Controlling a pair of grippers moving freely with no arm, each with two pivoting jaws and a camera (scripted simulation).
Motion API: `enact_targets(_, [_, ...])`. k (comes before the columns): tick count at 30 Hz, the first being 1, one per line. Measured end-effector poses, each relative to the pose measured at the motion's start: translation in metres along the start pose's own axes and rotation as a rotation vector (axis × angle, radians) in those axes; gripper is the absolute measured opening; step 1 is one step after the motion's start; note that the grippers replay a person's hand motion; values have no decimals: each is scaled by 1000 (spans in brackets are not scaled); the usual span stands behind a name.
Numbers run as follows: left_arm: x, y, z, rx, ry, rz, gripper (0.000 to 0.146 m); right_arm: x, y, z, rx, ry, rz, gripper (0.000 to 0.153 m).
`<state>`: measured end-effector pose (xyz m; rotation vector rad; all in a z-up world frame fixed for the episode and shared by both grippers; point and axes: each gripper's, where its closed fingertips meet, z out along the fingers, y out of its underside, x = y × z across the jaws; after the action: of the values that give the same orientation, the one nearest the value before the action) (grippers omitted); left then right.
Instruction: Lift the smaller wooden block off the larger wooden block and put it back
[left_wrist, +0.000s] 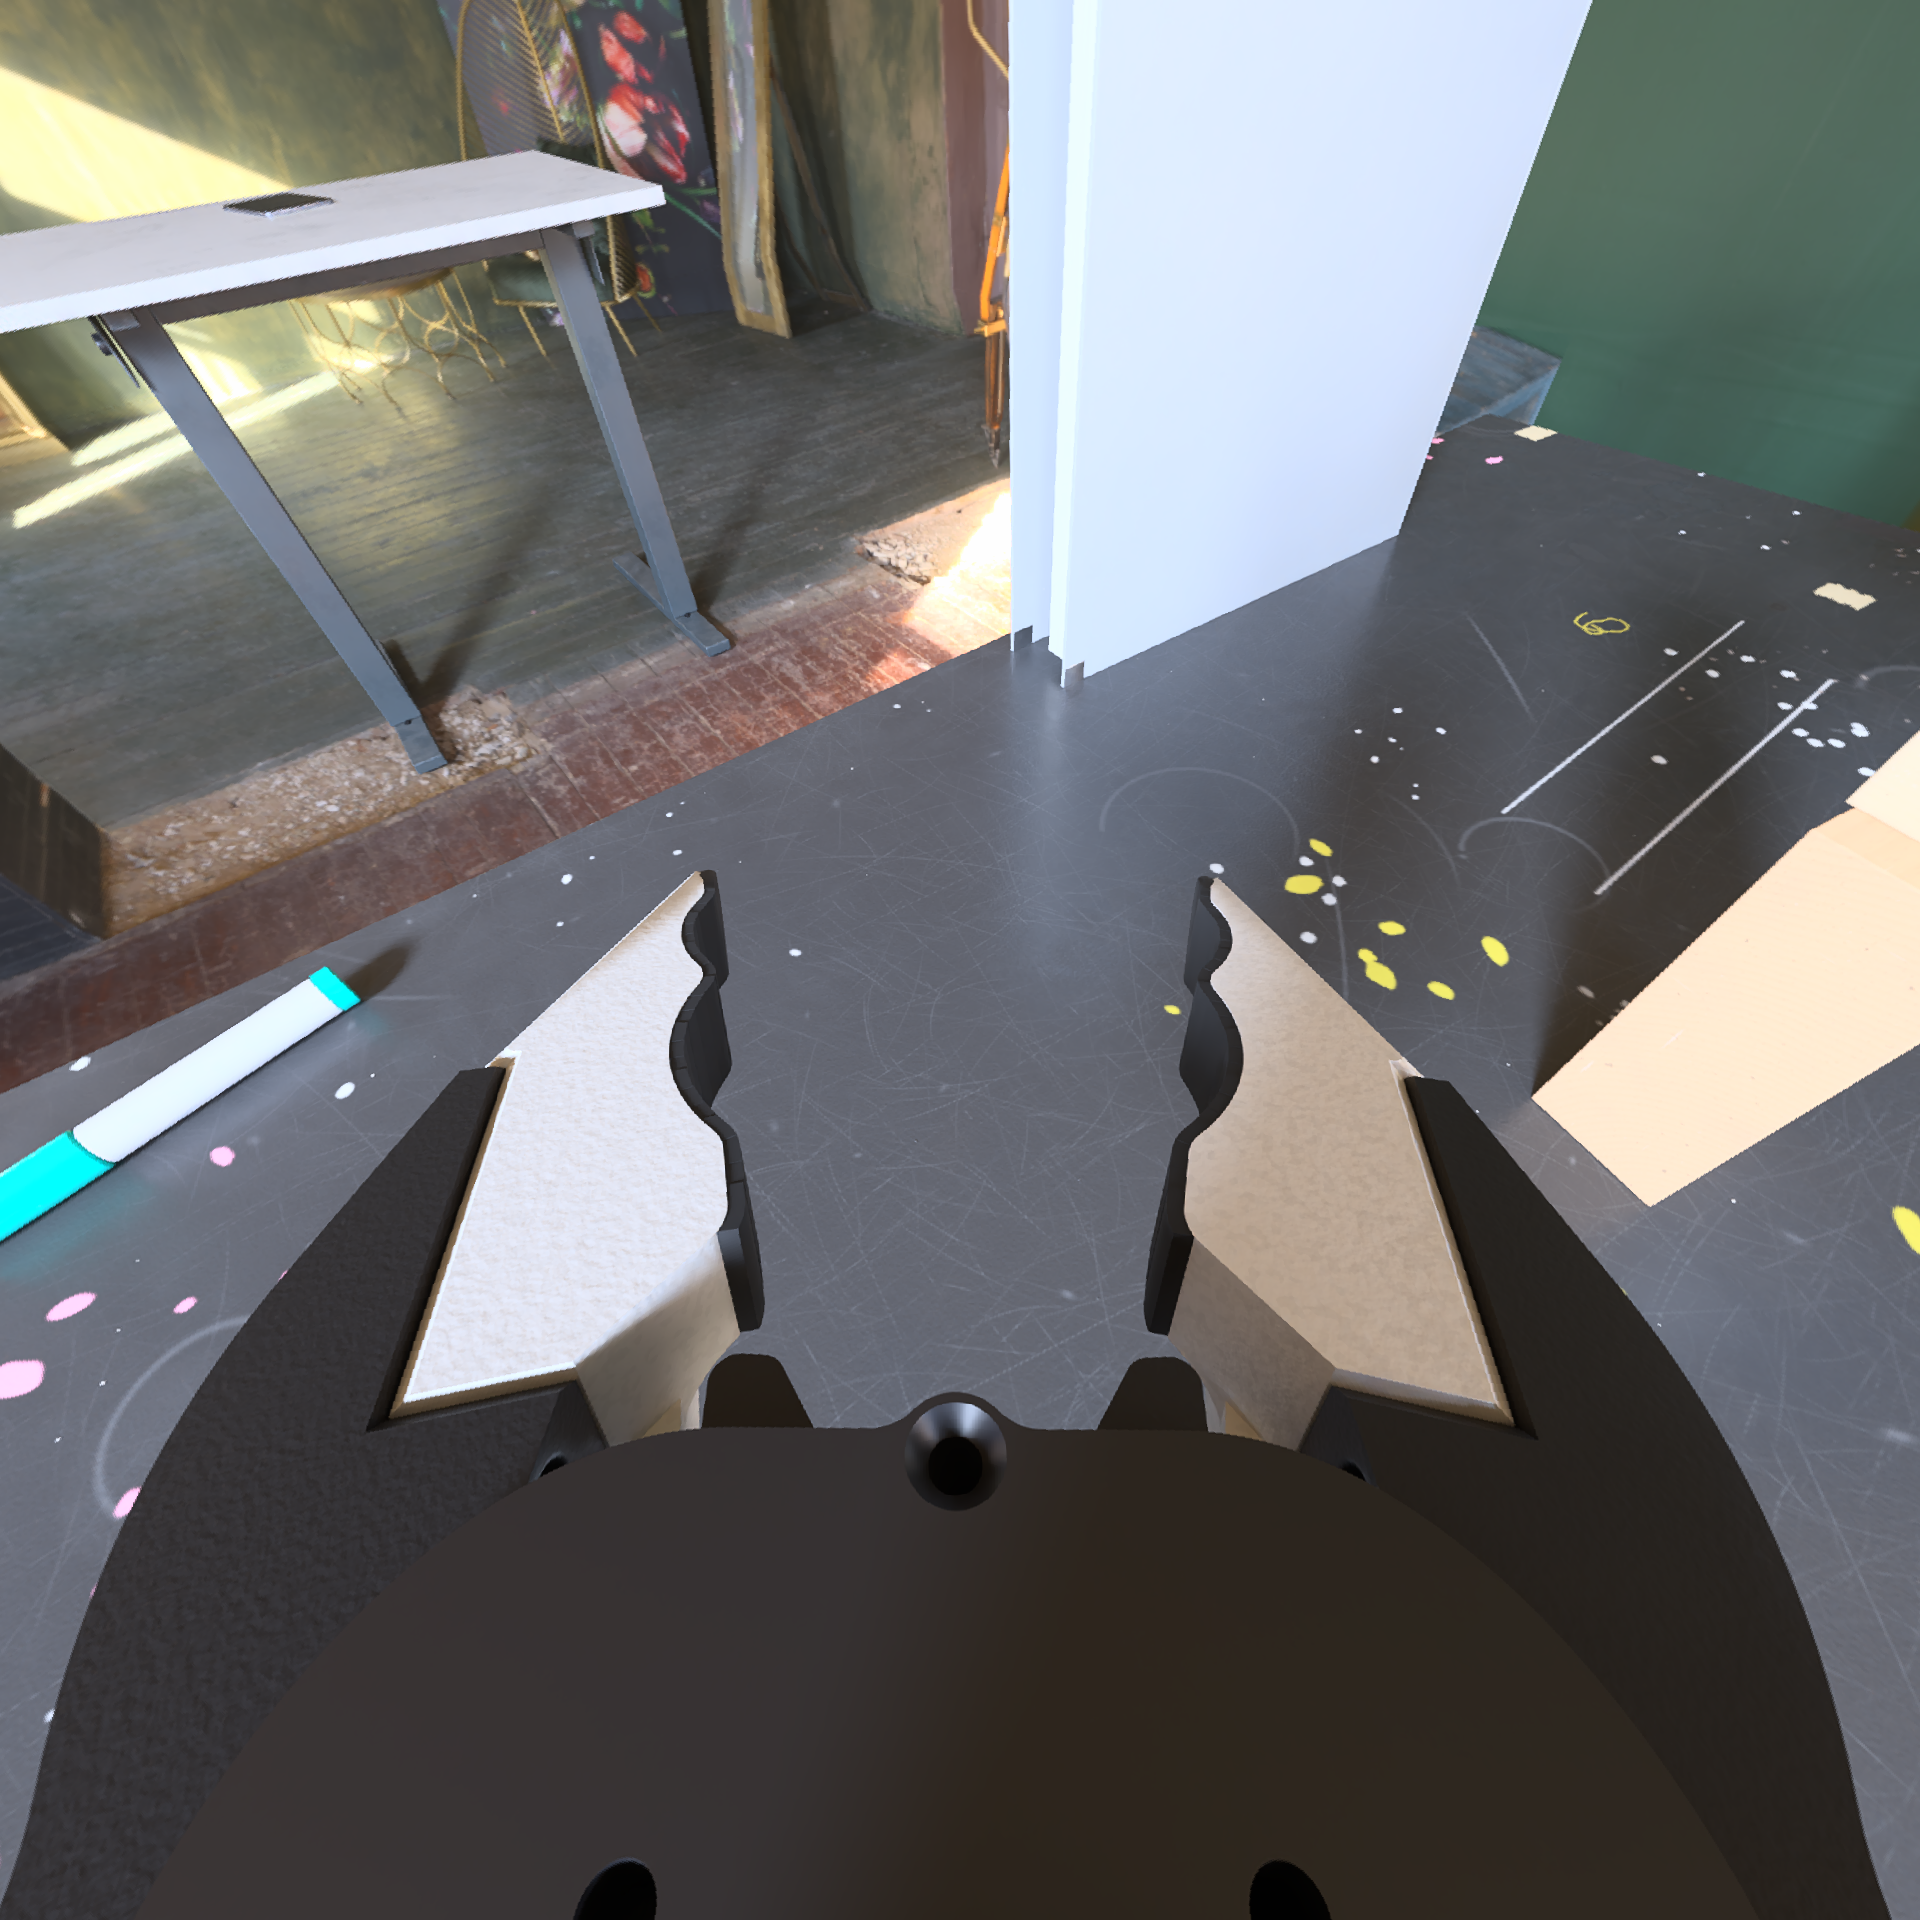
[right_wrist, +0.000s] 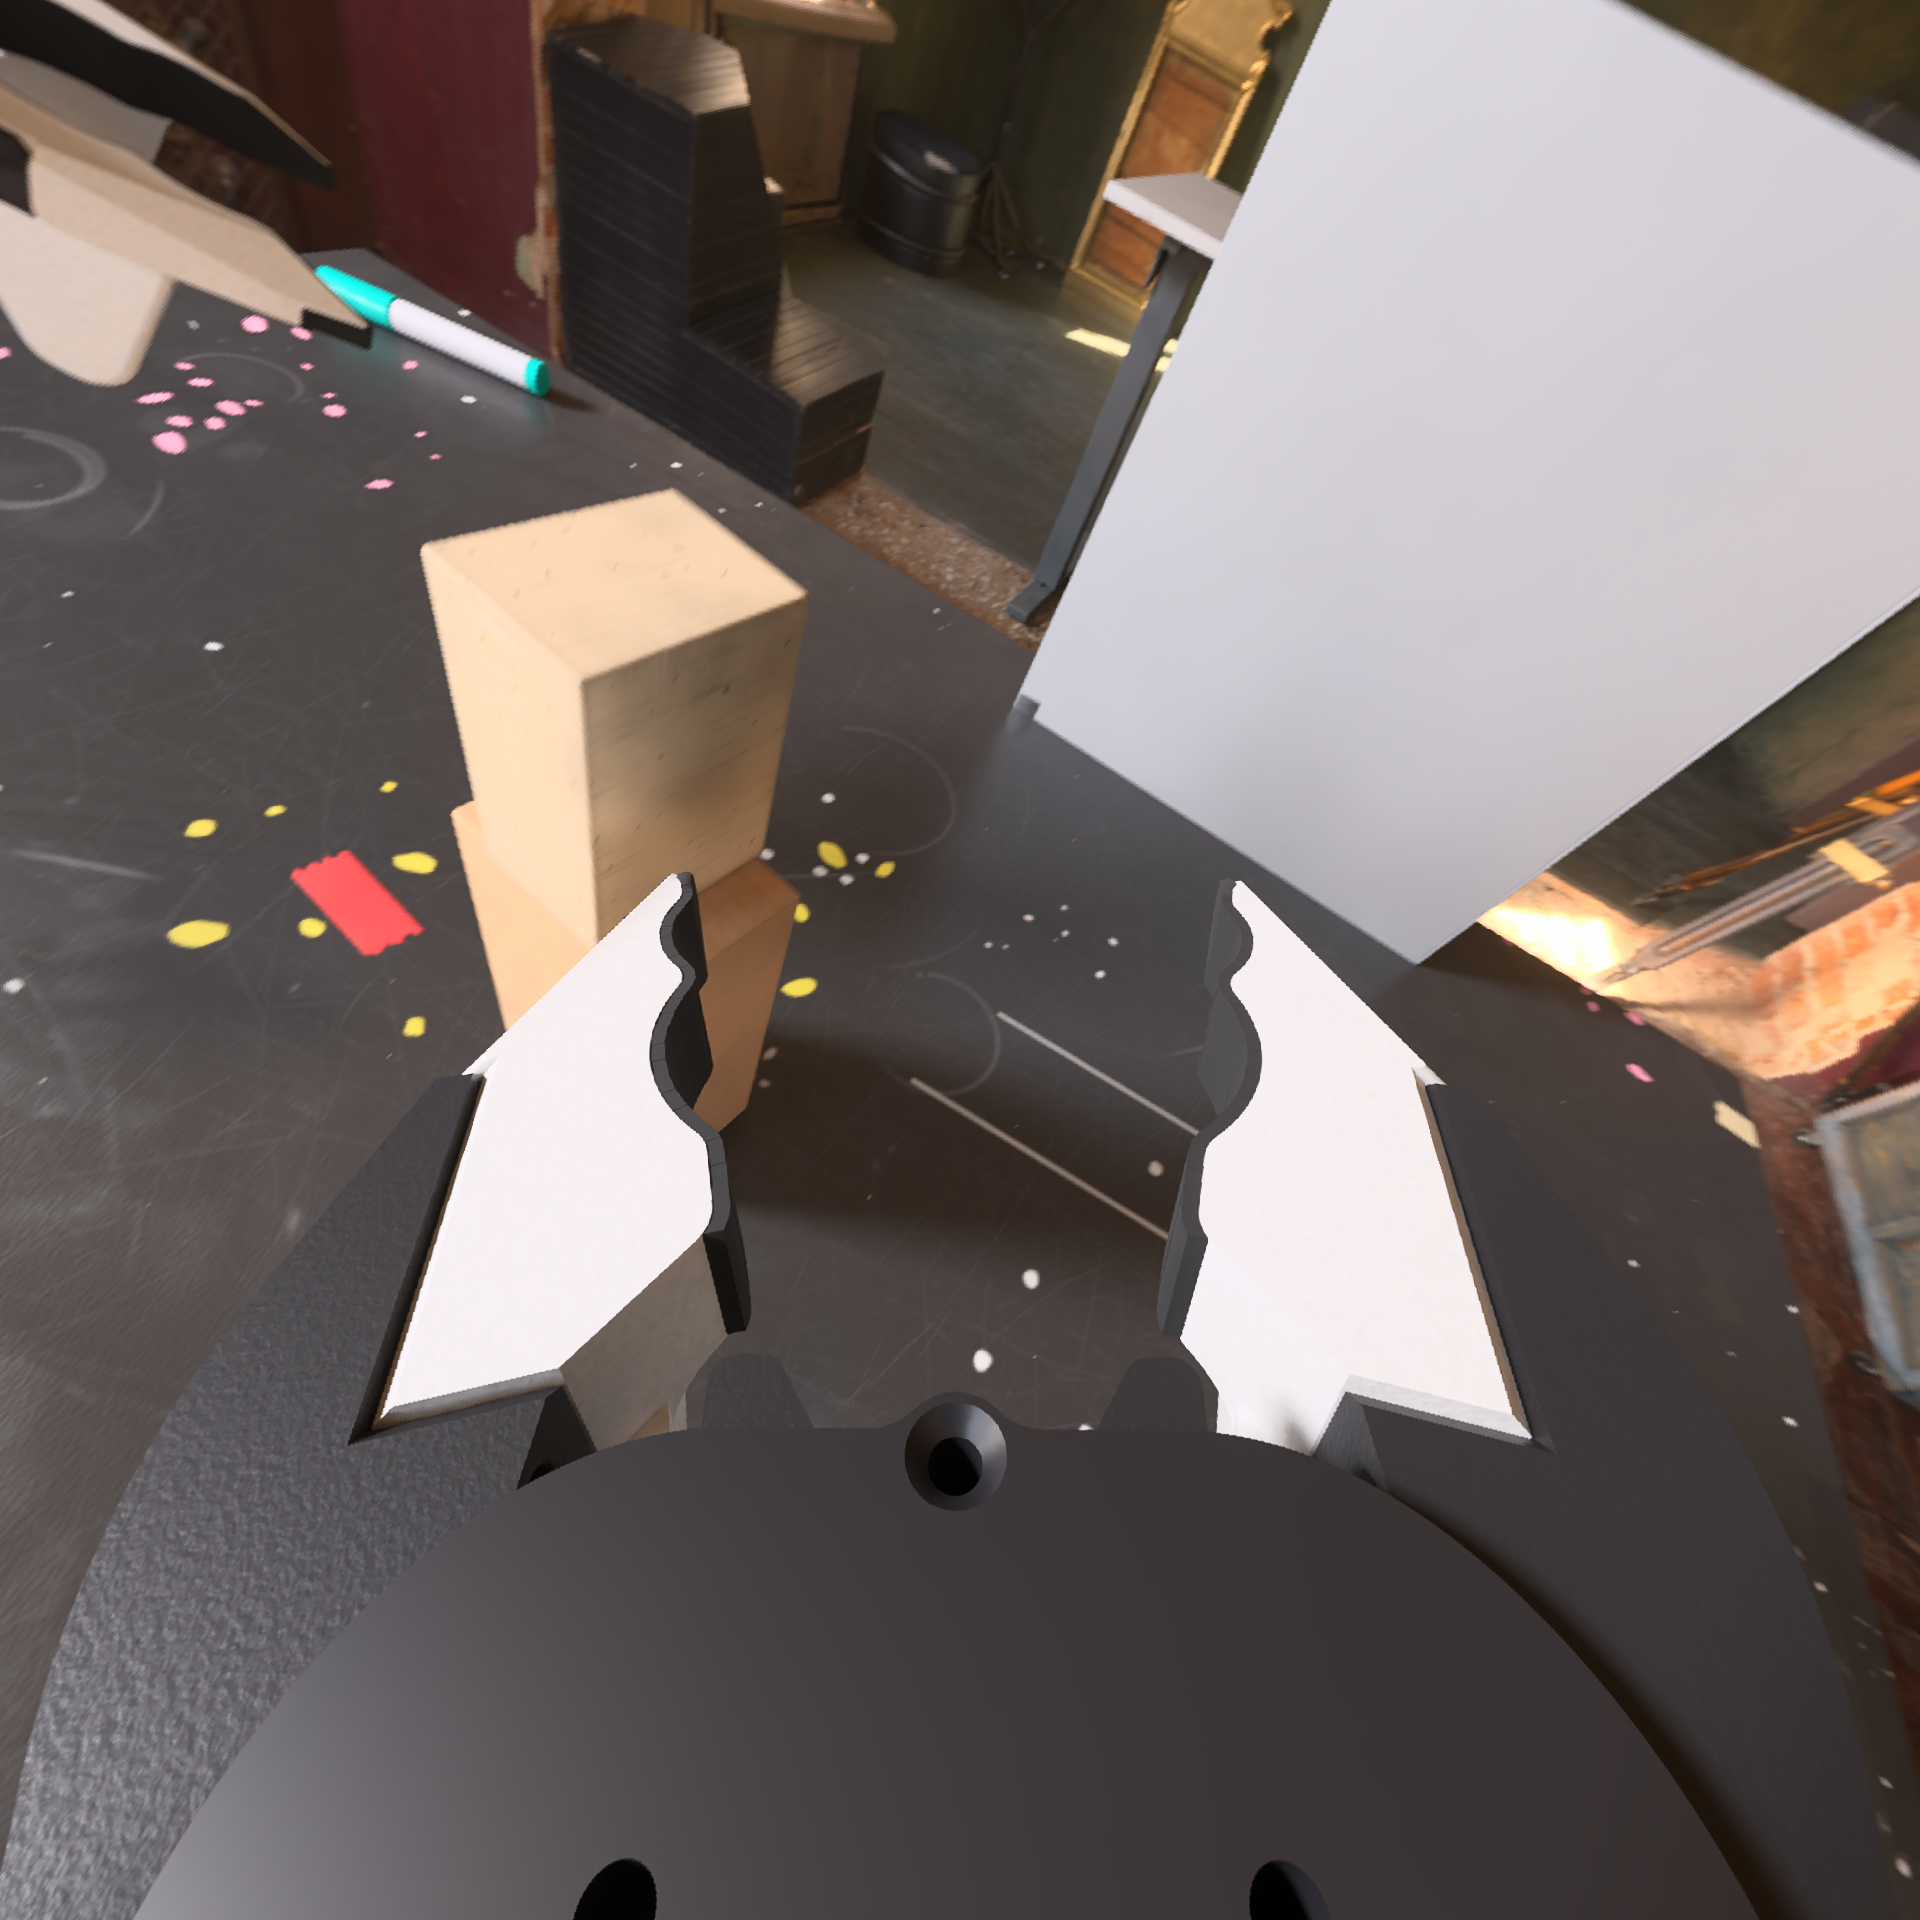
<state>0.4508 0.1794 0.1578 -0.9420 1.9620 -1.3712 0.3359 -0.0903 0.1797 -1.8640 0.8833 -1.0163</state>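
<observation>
In the right wrist view a pale upper wooden block (right_wrist: 613, 686) stands on a darker lower wooden block (right_wrist: 753, 966) on the dark table (right_wrist: 935, 1195). My right gripper (right_wrist: 958, 885) is open and empty. The stack is just left of it, and its left finger hides part of the lower block. My left gripper (left_wrist: 956, 881) is open and empty above bare table. The wooden stack (left_wrist: 1725, 1008) shows cropped at the right edge of the left wrist view. One of the left gripper's fingers (right_wrist: 156, 249) shows at the top left of the right wrist view.
A teal-and-white marker (left_wrist: 197, 1081) lies near the table's left edge and also shows in the right wrist view (right_wrist: 447, 332). A white upright board (left_wrist: 1247, 312) stands at the table's far side (right_wrist: 1455, 468). A red tape piece (right_wrist: 353, 902) lies left of the stack.
</observation>
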Motion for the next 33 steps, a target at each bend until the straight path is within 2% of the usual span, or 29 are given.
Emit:
enact_targets(5, [6, 1, 2, -10, 2, 20, 90, -9, 22, 2, -63, -38, 7, 99])
enact_targets(9, [10, 3, 3, -18, 7, 31, 90, -15, 27, 3, -89, -58, -22, 99])
enact_targets(12, [12, 6, 6, -32, 12, 38, 90, -39, 12, 2, -29, -257, -13, 99])
enact_targets(14, [12, 8, 7, -41, 16, 39, 90, -52, -2, 1, 46, -416, -60, 99])
enact_targets(18, [14, 12, 10, -53, 19, 46, 90, -54, -29, 4, 124, -636, -103, 101])
enact_targets(21, [14, 14, 12, -64, 20, 51, 90, -58, -34, 8, 105, -820, -113, 102])
enact_targets(24, [14, 18, 14, -81, 22, 59, 90, -63, -30, 19, 53, -902, -132, 103])
enact_targets(28, [14, 23, 18, -98, 21, 65, 90, -69, -29, 26, 57, -955, -96, 91])
enact_targets(31, [15, 26, 20, -109, 20, 71, 90, -72, -30, 25, 78, -970, -78, 64])
enact_targets(33, [15, 27, 21, -113, 17, 76, 90, -72, -31, 24, 92, -933, -62, 58])
